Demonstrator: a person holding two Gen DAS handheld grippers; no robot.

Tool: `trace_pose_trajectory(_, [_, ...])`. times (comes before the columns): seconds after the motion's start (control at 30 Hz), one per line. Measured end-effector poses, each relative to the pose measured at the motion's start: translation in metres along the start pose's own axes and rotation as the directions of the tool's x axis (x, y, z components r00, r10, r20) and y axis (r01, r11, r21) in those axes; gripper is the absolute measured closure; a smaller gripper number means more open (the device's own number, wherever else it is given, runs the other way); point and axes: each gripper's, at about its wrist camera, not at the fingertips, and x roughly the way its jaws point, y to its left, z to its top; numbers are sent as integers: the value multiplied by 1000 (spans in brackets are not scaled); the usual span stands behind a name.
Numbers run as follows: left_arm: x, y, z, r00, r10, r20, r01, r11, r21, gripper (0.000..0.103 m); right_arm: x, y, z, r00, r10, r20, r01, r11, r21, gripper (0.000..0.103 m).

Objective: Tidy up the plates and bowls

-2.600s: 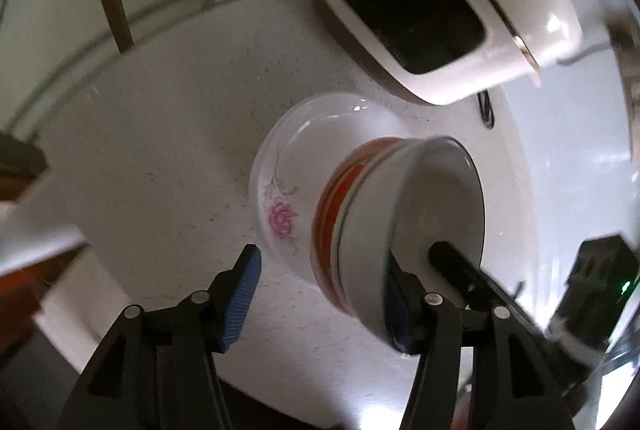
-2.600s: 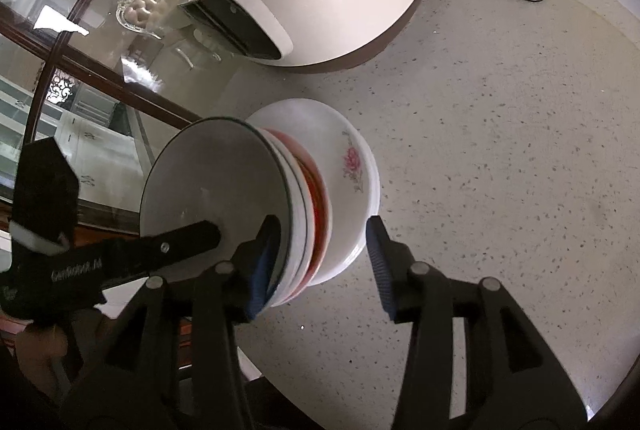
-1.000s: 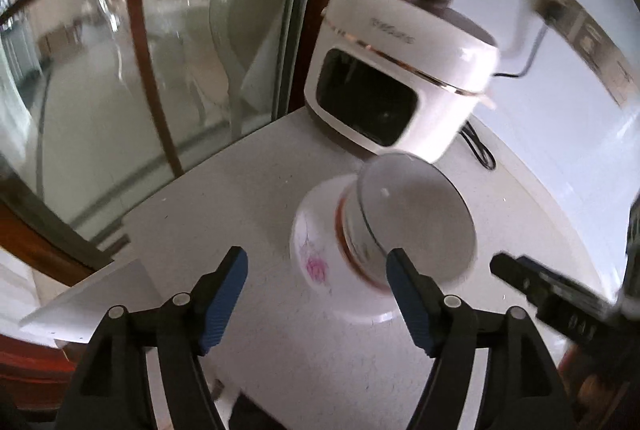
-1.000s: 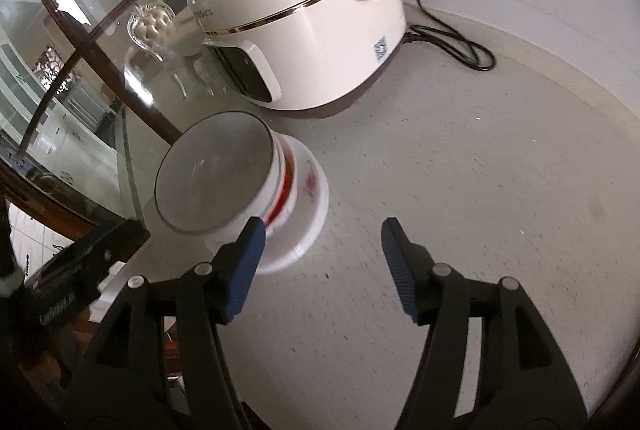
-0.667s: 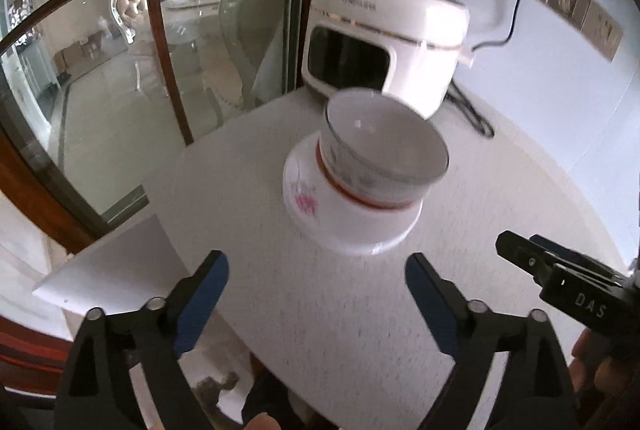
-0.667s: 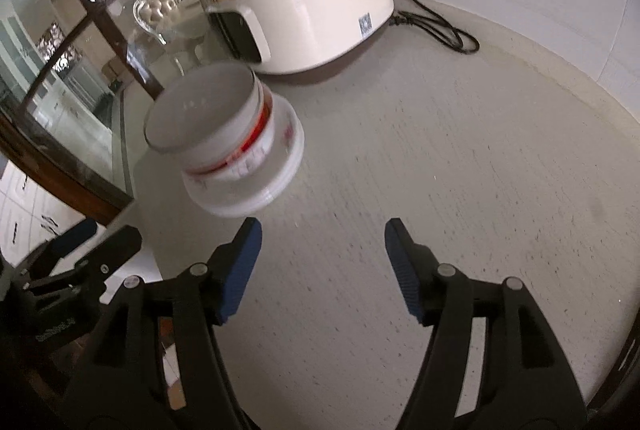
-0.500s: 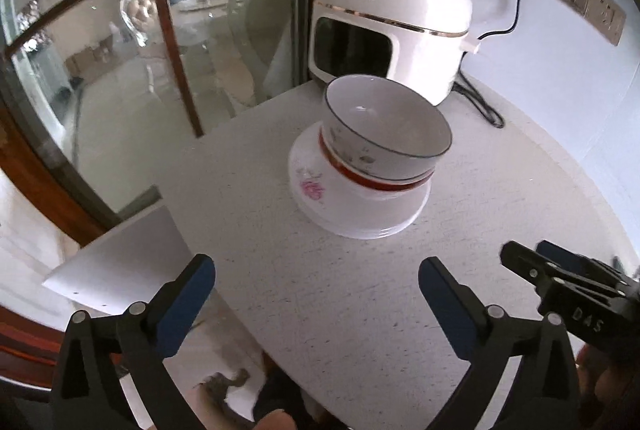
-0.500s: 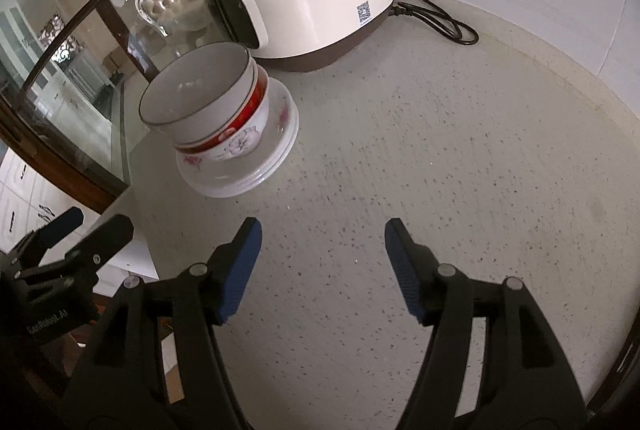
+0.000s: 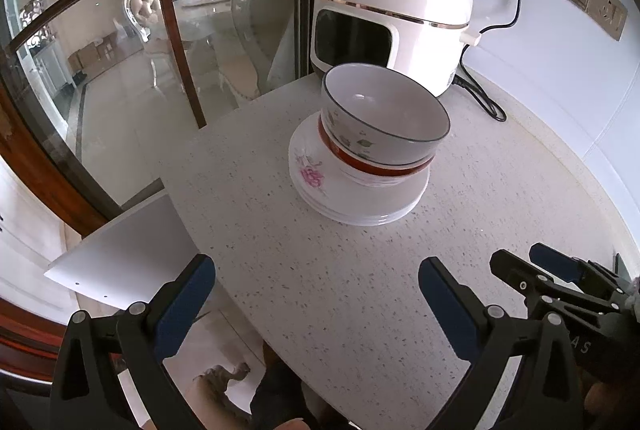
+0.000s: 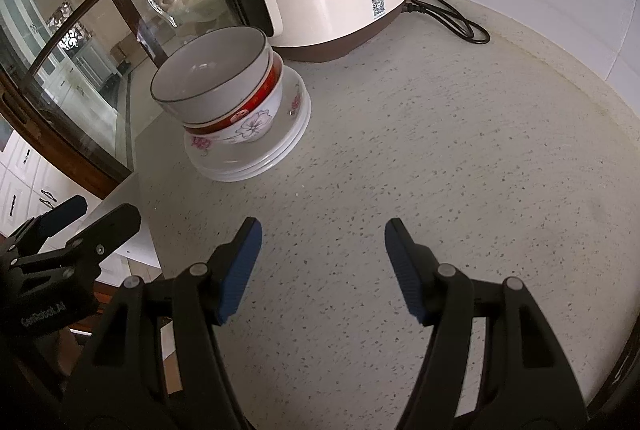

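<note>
Keeping both hand-held grippers, left (image 9: 316, 304) and right (image 10: 322, 264), spread empty and clear of the bowls (image 9: 382, 128) stacked on plates (image 9: 352, 204); leaving pile centred on desk (image 9: 500, 198).

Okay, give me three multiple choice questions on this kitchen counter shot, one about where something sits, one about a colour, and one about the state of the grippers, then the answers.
1. Where does the stack of bowls sit?
A. On the plates
B. Inside the cooker
C. On the floor

2. What colour is the band on the lower bowl?
A. Green
B. Red
C. Yellow

3. What are the two hand-held grippers doing?
A. Both clamp a bowl
B. One holds a plate
C. Both open, holding nothing

Answers:
1 A: the top bowl nests in the lower bowl, which rests on the plates beside the cooker.
2 B: its rim band is red.
3 C: the left hand-held gripper and right hand-held gripper stand apart over bare counter.
</note>
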Motion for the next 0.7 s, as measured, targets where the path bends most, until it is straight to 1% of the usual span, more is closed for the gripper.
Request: trace_pose_trajectory(0.7, [0,-4,4,1000,-7,6,7,1000,26,0,-1,0,0,1000,-2,7,2,1000,-4,36])
